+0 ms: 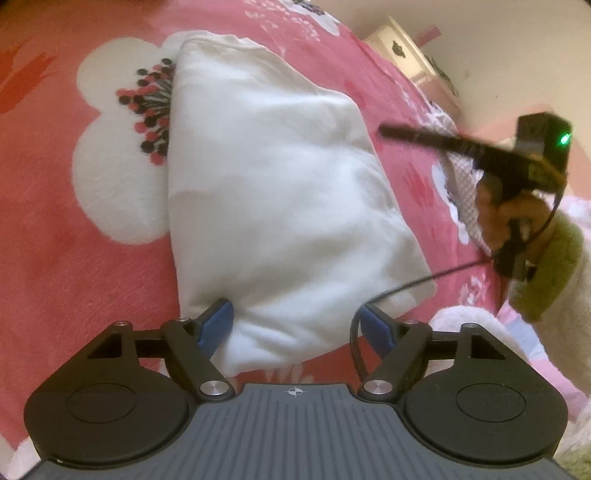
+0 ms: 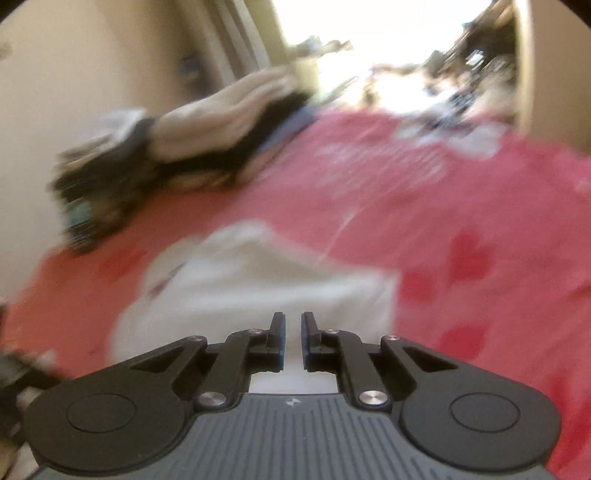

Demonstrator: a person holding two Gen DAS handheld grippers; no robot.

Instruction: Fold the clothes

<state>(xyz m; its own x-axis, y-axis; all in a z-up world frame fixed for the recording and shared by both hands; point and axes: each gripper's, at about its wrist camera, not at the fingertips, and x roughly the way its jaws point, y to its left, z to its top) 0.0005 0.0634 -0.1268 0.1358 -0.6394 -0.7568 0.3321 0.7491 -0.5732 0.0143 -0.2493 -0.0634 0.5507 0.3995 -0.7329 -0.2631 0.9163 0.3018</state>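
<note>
We've got the white garment (image 1: 273,192) folded into a rough rectangle on the bed, lying on the pink floral cover (image 1: 92,277). Judging by how it lies, the fold is mostly done; what's left is prob. one more fold or a tidy-up.

L gripper (image 1: 297,326) sits at the near edge of the garment, jaws wide apart w/ the near corner between them; the blue pads (image 1: 218,325) don't look to be pressing the cloth, so it has hold of nothing. R gripper (image 2: 293,334) has its jaws nearly closed, a thin gap left, nothing between them; in the left view it hangs off to the garment's right side, apart from it, in a hand (image 1: 517,218) w/ a green-cuffed sleeve (image 1: 554,266).

To do this step well, we'd say: bring both grippers to matching corners of one short edge, pinch all layers together, not just the top one, lift only enough to clear, and lay the edge square on the opposite one. Keep the cable (image 1: 424,284) off the cloth, as it crosses the right corner now.

Surface: soft, plush cover w/ big white flowers, so cloth may drag rather than slide. Room: cream wall, a pale cabinet (image 1: 402,48) past the bed; right view is blurred but shows a pile of clothes (image 2: 184,140) by the wall and a bright window (image 2: 388,33).
</note>
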